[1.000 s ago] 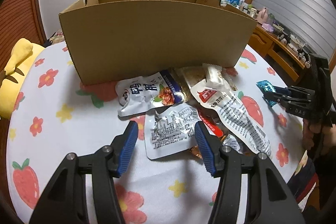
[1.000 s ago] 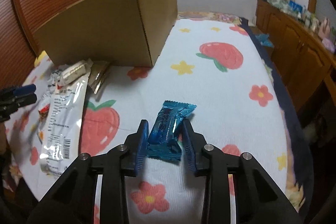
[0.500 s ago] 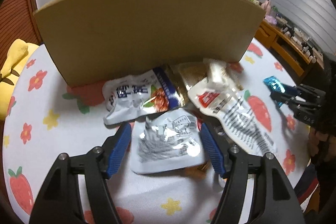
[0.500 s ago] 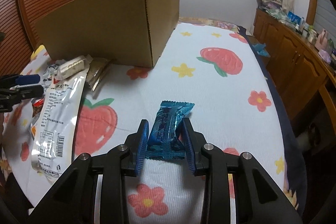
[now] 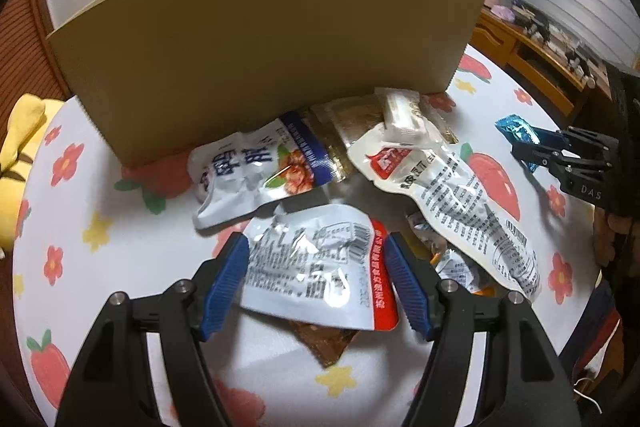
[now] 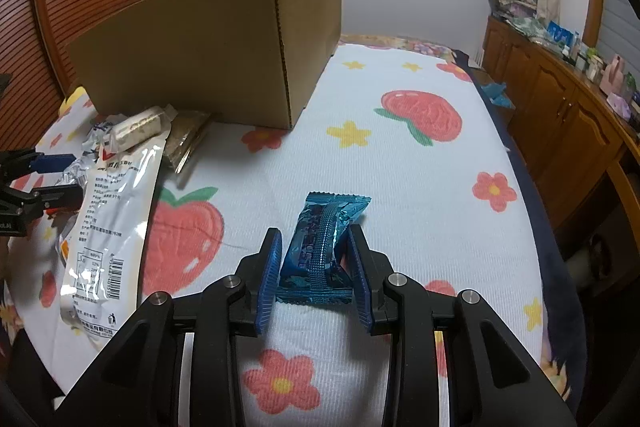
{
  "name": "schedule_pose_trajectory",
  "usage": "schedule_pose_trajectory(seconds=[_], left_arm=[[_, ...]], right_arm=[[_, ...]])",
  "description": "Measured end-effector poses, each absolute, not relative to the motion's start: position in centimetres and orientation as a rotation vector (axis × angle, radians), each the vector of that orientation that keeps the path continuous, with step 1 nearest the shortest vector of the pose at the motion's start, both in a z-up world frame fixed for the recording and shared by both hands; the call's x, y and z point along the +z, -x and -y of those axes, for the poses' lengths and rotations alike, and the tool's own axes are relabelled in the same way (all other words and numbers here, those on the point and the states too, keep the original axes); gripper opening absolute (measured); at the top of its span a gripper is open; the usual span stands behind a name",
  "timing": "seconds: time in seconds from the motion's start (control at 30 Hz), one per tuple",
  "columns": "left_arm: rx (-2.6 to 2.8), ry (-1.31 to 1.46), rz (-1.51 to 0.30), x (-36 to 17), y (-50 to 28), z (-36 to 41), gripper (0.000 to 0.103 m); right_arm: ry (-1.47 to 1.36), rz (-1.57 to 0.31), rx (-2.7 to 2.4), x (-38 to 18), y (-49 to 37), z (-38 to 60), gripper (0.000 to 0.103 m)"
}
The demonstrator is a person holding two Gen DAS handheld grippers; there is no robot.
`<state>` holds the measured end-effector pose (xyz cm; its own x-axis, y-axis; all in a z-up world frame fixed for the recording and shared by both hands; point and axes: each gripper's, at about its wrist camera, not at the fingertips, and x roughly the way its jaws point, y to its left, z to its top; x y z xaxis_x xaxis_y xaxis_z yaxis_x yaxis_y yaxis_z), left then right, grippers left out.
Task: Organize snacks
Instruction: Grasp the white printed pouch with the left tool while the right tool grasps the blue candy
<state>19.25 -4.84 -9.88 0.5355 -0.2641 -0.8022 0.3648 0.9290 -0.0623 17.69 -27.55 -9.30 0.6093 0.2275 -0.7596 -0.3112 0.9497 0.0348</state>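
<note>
My left gripper [image 5: 316, 283] holds a silver snack pouch with a red edge [image 5: 316, 267] between its blue pads; the pouch looks lifted over a brown packet [image 5: 324, 345]. A white-and-blue pouch [image 5: 256, 171], a long white pouch [image 5: 448, 195] and a small white bar [image 5: 402, 115] lie in front of the tall cardboard box [image 5: 260, 51]. My right gripper [image 6: 316, 269] is shut on a blue candy wrapper [image 6: 322, 243] above the tablecloth. It shows at the right of the left wrist view [image 5: 520, 135]. The box [image 6: 208, 47] stands at the far left in the right wrist view.
The flowered tablecloth [image 6: 400, 167] covers a round table. A wooden sideboard [image 6: 568, 115] with small items runs along the right. A yellow cushion [image 5: 20, 147] lies at the table's left edge. The long white pouch [image 6: 108, 223] lies left of my right gripper.
My left gripper moved forward and down onto the silver pouch and closed around it, lifting it a little. My right gripper kept the blue wrapper and barely moved.
</note>
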Motion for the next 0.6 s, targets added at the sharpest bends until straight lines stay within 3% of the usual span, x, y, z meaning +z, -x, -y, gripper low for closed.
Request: schedule_pose_trajectory(seconds=[0.23,0.33,0.5,0.6], left_arm=[[-0.372,-0.185,-0.986,-10.5,-20.2,5.6,0.08],[-0.384,-0.182,-0.986,-10.5,-20.2,5.4,0.079],[-0.359,-0.181,-0.967,-10.0,-19.9,4.7,0.058],[-0.377,-0.13,-0.971,-9.8,-20.0,3.9,0.055]], right_arm=[[0.104,-0.861,0.311,-9.4,-17.7,27.5,0.031],[0.104,-0.861,0.311,-9.4,-17.7,27.5,0.031],[0.104,-0.861,0.312,-9.4,-17.7,27.5,0.031],[0.105,-0.86,0.311,-9.4,-17.7,27.5,0.031]])
